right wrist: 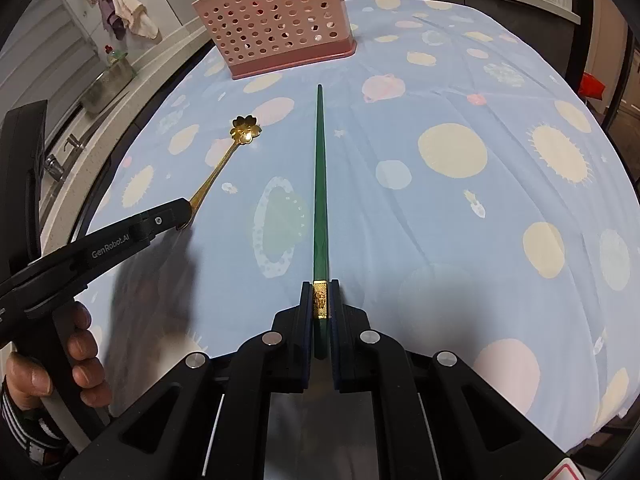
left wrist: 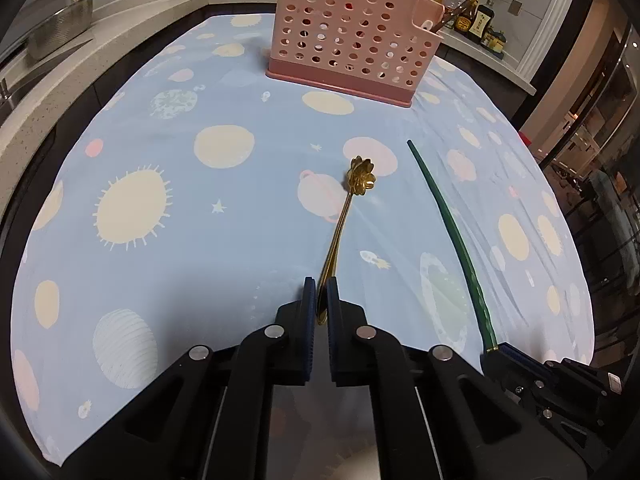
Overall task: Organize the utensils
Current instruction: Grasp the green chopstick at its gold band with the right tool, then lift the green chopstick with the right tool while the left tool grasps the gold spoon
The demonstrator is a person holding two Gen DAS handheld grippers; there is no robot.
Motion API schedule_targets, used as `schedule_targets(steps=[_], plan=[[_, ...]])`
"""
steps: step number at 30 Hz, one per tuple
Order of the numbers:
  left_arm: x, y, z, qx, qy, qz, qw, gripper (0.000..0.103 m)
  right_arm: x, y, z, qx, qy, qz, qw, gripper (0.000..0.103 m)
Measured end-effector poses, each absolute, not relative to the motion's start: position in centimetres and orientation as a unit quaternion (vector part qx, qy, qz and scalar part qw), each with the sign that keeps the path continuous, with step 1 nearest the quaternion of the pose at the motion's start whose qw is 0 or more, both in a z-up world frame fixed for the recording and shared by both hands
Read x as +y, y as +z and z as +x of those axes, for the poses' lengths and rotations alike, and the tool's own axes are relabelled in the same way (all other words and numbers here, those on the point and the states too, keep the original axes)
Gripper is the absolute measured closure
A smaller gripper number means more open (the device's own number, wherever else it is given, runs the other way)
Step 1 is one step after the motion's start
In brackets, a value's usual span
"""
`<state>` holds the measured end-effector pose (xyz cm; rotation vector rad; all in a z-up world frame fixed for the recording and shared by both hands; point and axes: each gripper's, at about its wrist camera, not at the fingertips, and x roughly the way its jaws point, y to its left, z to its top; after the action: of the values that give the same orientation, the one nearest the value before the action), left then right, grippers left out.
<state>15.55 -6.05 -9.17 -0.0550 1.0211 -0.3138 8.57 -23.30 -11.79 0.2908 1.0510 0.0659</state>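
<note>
Left gripper (left wrist: pixel 320 300) jaws clamp the gold spoon (left wrist: pixel 347 208) by its handle end; right gripper (right wrist: pixel 321 300) jaws pinch the green chopstick (right wrist: pixel 319 168); both point at the pink basket (left wrist: pixel 352 36) on the worktop, seemingly ready for dropping in.
</note>
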Motion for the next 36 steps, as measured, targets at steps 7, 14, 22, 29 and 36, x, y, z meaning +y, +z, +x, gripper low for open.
schedule_targets(steps=[7,14,22,29,36], plan=[[-5.0,-7.3,14.8,0.475,-0.148,-0.035,0.866,0.099,-23.5,-10.3,7.9,0.483,0.031,0.138,0.864,0.096],[-3.7,-4.9,14.4,0.456,-0.146,-0.052,0.876,0.099,-24.3,-7.8,7.8,0.456,0.030,0.152,0.876,0.096],[-2.9,-1.3,14.5,0.423,-0.147,-0.066,0.891,0.101,-25.6,-3.6,8.3,0.408,0.029,0.169,0.897,0.096],[-2.8,1.6,15.1,0.395,-0.149,-0.068,0.904,0.102,-27.0,0.9,9.2,0.353,0.031,0.182,0.917,0.096],[-2.1,-0.8,15.5,0.422,-0.147,-0.068,0.892,0.099,-27.6,1.7,9.4,0.339,0.029,0.191,0.921,0.096]])
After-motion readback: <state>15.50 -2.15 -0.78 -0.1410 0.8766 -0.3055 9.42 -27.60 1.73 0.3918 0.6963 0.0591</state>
